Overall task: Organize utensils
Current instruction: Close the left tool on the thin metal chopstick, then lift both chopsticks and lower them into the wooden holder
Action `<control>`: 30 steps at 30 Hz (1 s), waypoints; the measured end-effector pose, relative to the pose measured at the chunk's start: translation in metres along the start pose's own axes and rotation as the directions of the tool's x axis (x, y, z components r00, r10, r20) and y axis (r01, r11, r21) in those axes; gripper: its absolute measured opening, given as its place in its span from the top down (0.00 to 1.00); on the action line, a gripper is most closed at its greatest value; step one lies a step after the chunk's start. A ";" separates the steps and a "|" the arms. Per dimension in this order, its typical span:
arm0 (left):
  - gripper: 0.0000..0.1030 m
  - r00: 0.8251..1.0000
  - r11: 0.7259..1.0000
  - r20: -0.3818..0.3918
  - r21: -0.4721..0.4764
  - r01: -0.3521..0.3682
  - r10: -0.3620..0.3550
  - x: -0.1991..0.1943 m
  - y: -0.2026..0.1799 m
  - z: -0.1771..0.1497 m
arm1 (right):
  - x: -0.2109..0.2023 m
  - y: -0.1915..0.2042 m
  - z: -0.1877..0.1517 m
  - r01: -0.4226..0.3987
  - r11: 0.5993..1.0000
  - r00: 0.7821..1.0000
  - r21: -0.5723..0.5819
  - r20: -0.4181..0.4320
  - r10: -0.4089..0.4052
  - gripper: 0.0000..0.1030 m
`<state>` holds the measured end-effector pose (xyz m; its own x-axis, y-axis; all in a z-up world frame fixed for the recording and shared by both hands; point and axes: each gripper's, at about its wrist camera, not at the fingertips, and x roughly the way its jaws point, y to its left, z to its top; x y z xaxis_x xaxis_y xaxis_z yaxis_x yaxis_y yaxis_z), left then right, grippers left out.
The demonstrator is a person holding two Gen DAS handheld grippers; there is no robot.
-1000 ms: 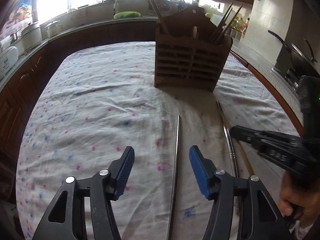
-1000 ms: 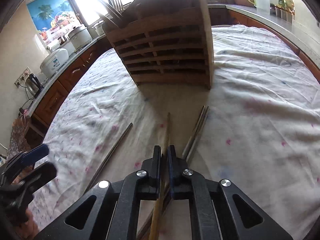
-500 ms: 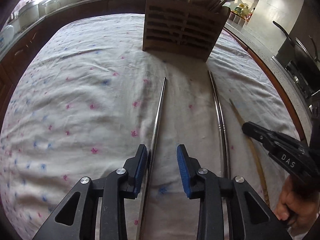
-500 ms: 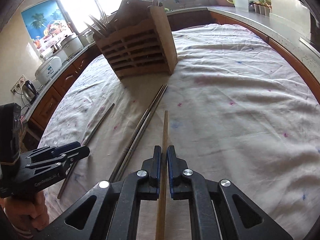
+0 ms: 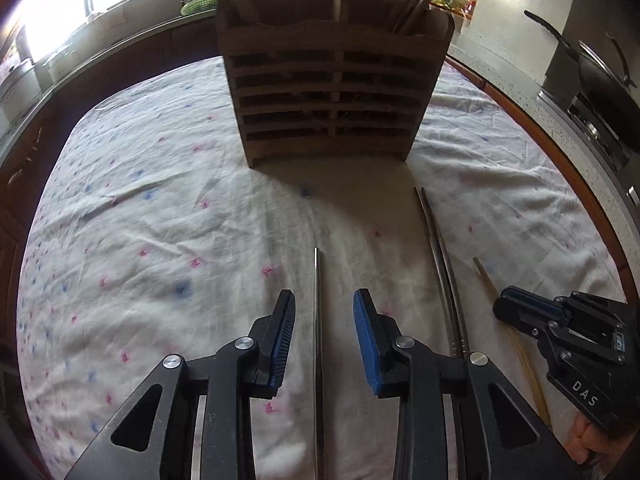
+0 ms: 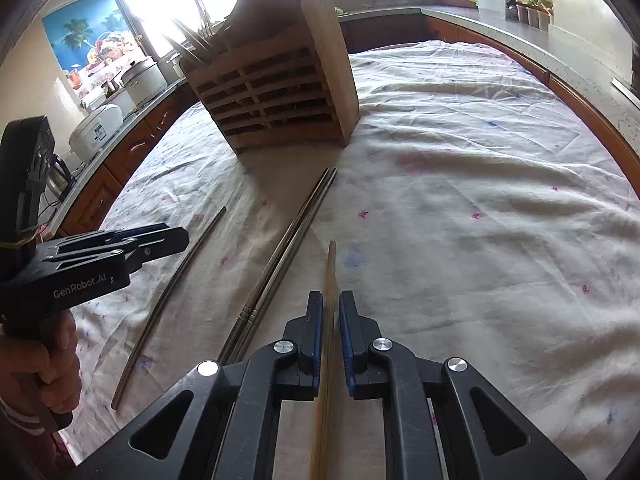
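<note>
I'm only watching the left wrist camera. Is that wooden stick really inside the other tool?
Observer: Yes. In the right wrist view the wooden chopstick runs straight between the right tool fingers. I cannot tell if they pinch it.
Operator: What's the box like from that side?
Observer: The wooden holder has a plain solid side wall, with no slats.
Operator: Can you see my tool from there?
Observer: Yes. The left tool has "GenRobot.AI" written on its side, and it is beside the single steel chopstick.
</note>
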<state>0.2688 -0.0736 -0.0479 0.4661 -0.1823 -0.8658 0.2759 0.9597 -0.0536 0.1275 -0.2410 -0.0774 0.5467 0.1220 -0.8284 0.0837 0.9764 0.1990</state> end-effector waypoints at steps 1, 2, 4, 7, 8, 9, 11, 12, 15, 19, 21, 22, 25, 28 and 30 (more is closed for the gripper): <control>0.78 1.000 1.000 -0.028 0.003 -0.001 0.001 0.007 0.000 0.000 | 0.001 0.001 0.000 0.002 1.000 1.000 -0.005 -0.002 -0.002 0.89; 0.80 1.000 1.000 -0.016 0.009 -0.009 0.009 0.007 -0.001 -0.003 | 0.001 0.001 0.001 0.005 1.000 1.000 -0.010 -0.002 -0.005 0.90; 0.84 1.000 1.000 -0.019 -0.015 -0.017 0.016 0.004 0.003 -0.008 | 0.001 -0.001 0.001 0.006 1.000 1.000 0.003 -0.004 -0.006 0.94; 0.92 0.999 0.991 -0.030 -0.129 0.026 -0.030 -0.006 0.020 -0.024 | -0.001 -0.010 0.000 -0.022 0.998 1.000 0.059 -0.008 0.023 0.94; 0.92 0.998 0.985 -0.031 -0.168 0.049 -0.054 -0.009 0.025 -0.030 | -0.003 -0.011 -0.001 -0.021 0.998 1.000 0.065 -0.007 0.022 0.94; 0.92 0.997 0.978 -0.029 -0.199 0.064 -0.071 -0.012 0.029 -0.035 | -0.004 -0.011 -0.002 -0.021 0.998 1.000 0.066 -0.005 0.021 0.94; 0.92 0.997 0.972 -0.023 -0.222 0.073 -0.080 -0.015 0.033 -0.039 | -0.005 -0.010 -0.002 -0.022 0.998 1.000 0.058 -0.006 0.023 0.91; 0.92 0.997 0.974 -0.021 -0.217 0.063 -0.069 -0.014 0.032 -0.037 | -0.005 -0.008 -0.002 -0.018 0.999 1.000 0.046 -0.006 0.018 0.90; 0.92 0.999 0.983 -0.024 -0.182 0.031 -0.036 -0.009 0.029 -0.023 | -0.001 -0.002 0.003 0.011 1.000 1.000 0.006 -0.009 -0.011 0.89; 0.92 0.999 0.993 -0.033 -0.119 -0.010 0.006 0.003 0.020 -0.004 | 0.005 0.002 0.009 0.034 0.999 0.999 -0.026 -0.019 -0.035 0.89; 0.92 0.999 0.996 -0.031 -0.087 -0.022 0.020 0.008 0.016 0.002 | 0.006 0.003 0.010 0.035 0.999 0.999 -0.024 -0.018 -0.036 0.89; 0.92 0.999 0.997 -0.028 -0.070 -0.026 0.025 0.011 0.014 0.004 | 0.007 0.003 0.010 0.039 0.999 0.999 -0.028 -0.017 -0.039 0.90; 0.92 1.000 0.999 -0.016 -0.043 -0.025 0.024 0.014 0.012 0.005 | 0.010 0.003 0.011 0.040 0.998 0.999 -0.043 -0.013 -0.041 0.90; 0.96 1.000 0.999 0.000 -0.028 -0.025 0.025 0.015 0.008 0.006 | 0.010 0.005 0.011 0.046 0.997 0.999 -0.057 -0.014 -0.047 0.89; 0.97 1.000 0.999 0.007 -0.043 0.002 -0.001 0.013 0.010 0.004 | 0.010 0.006 0.011 0.059 0.996 0.998 -0.068 -0.013 -0.060 0.91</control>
<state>0.2811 -0.0675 -0.0580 0.4715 -0.1850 -0.8622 0.2403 0.9677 -0.0762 0.1430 -0.2358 -0.0787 0.5301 0.0654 -0.8454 0.0591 0.9917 0.1138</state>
